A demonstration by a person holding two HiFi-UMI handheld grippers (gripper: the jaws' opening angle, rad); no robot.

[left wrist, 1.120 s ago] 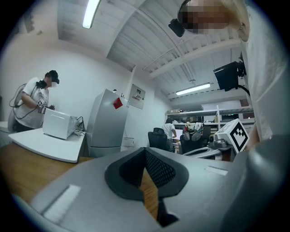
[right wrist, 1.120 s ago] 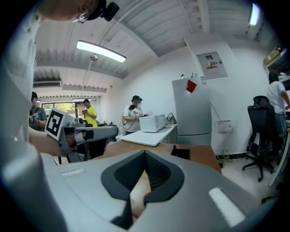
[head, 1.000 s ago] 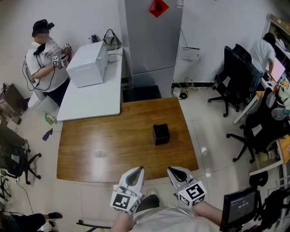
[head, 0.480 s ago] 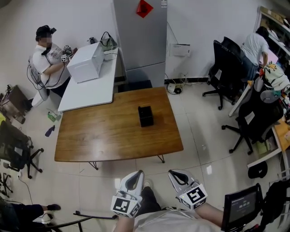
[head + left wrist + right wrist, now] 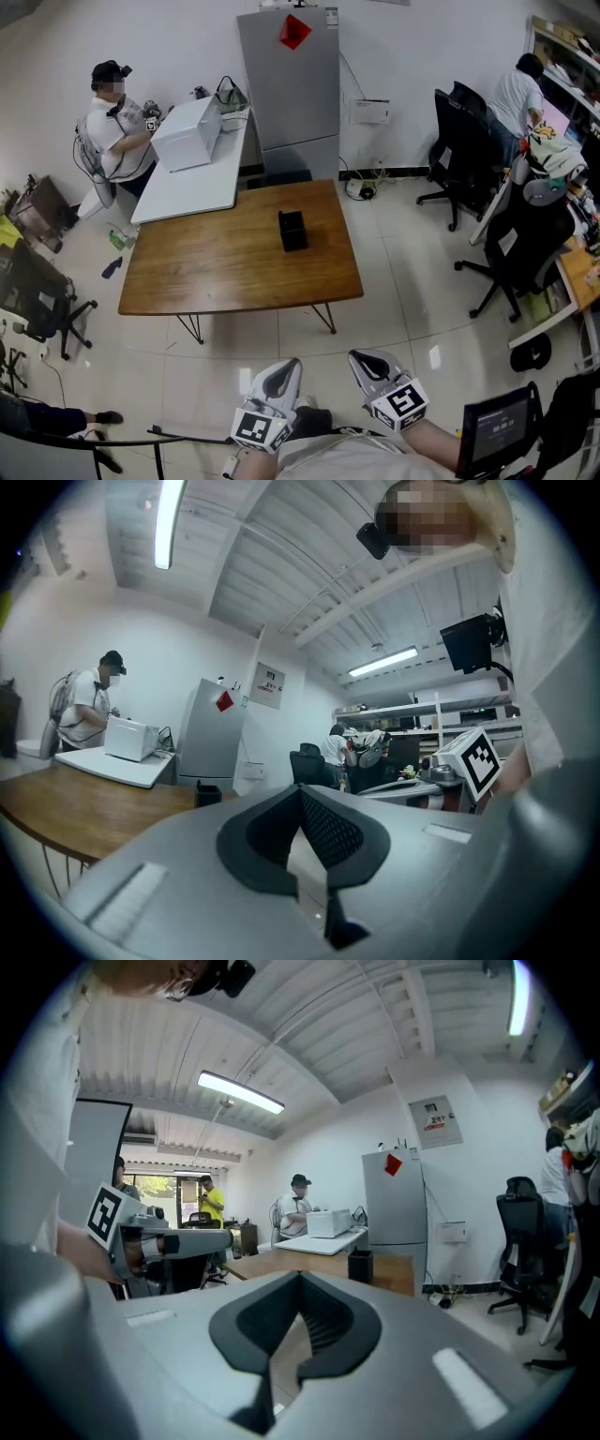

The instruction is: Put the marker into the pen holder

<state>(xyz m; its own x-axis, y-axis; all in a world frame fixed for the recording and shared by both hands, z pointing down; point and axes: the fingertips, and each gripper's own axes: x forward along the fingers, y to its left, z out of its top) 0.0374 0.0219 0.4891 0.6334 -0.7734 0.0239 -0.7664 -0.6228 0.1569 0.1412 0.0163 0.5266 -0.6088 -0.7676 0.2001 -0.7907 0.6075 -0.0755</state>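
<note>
The black pen holder [image 5: 292, 230] stands on the brown wooden table [image 5: 216, 272], right of its middle. It also shows small and far off as a pen holder [image 5: 208, 795] in the left gripper view and as a pen holder [image 5: 360, 1266] in the right gripper view. No marker shows in any view. My left gripper [image 5: 289, 366] and right gripper [image 5: 359, 358] hang side by side near my body, over the floor and well short of the table. Both are shut with nothing between the jaws, as seen on the left gripper [image 5: 302, 794] and the right gripper [image 5: 300, 1281].
A white table [image 5: 192, 183] with a white box [image 5: 187, 133] adjoins the wooden table's far left; a person [image 5: 114, 131] stands there. A grey cabinet [image 5: 289, 84] is behind. Office chairs [image 5: 459, 150] and another person [image 5: 516, 94] are at the right; a monitor [image 5: 497, 427] is beside me.
The view has pulled back: the table and pen holder now lie farther away, with floor between them and my grippers. Both grippers keep their place and stay shut.
</note>
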